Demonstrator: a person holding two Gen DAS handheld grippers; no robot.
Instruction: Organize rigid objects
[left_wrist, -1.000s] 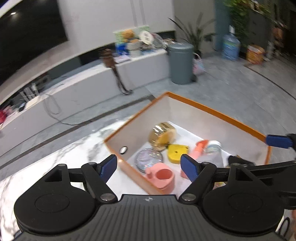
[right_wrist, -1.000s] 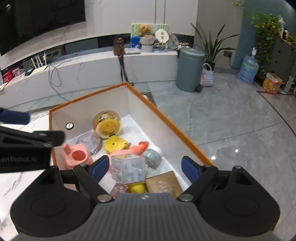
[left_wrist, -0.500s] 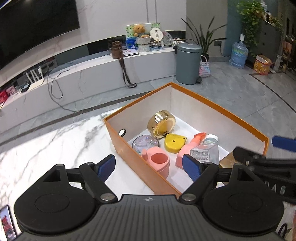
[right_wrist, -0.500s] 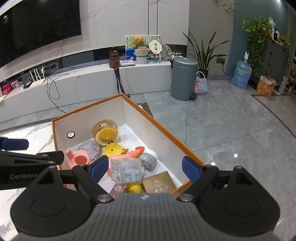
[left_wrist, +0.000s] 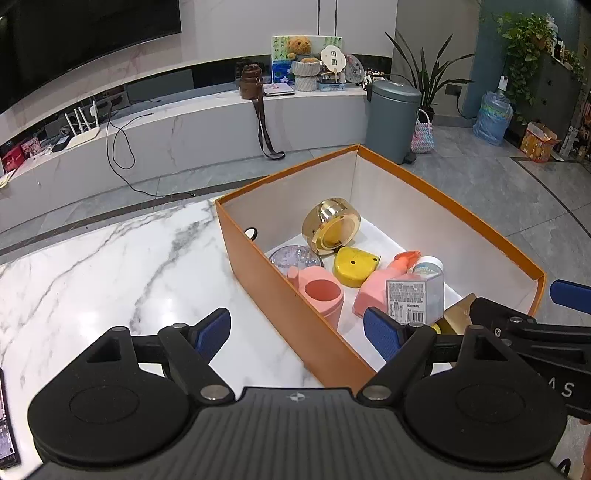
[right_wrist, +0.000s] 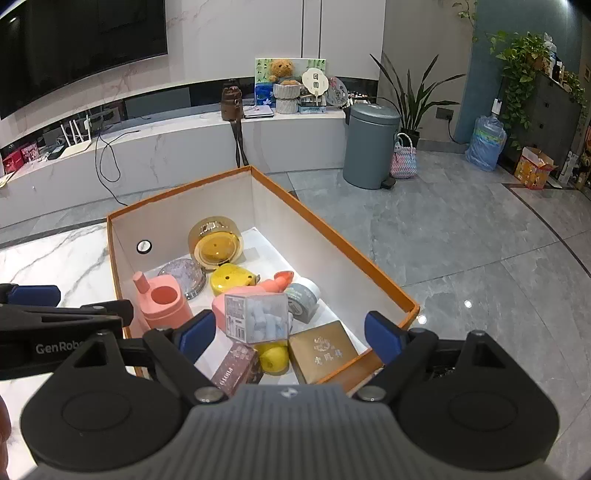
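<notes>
The orange box (left_wrist: 280, 295) is sitting on the marble table (left_wrist: 110, 266), just ahead of both grippers, holding a gold tin (right_wrist: 216, 245), pink cup (right_wrist: 164, 304), clear cube (right_wrist: 258, 317) and other items; grey floor and a bin (right_wrist: 371, 142) are lying beyond; the left gripper (left_wrist: 297, 330) and right gripper (right_wrist: 288, 334) are hovering spread wide, gripping nothing.

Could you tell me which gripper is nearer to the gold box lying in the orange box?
Right. The right gripper hovers just above the gold box; the left gripper straddles the orange box wall opposite.
</notes>
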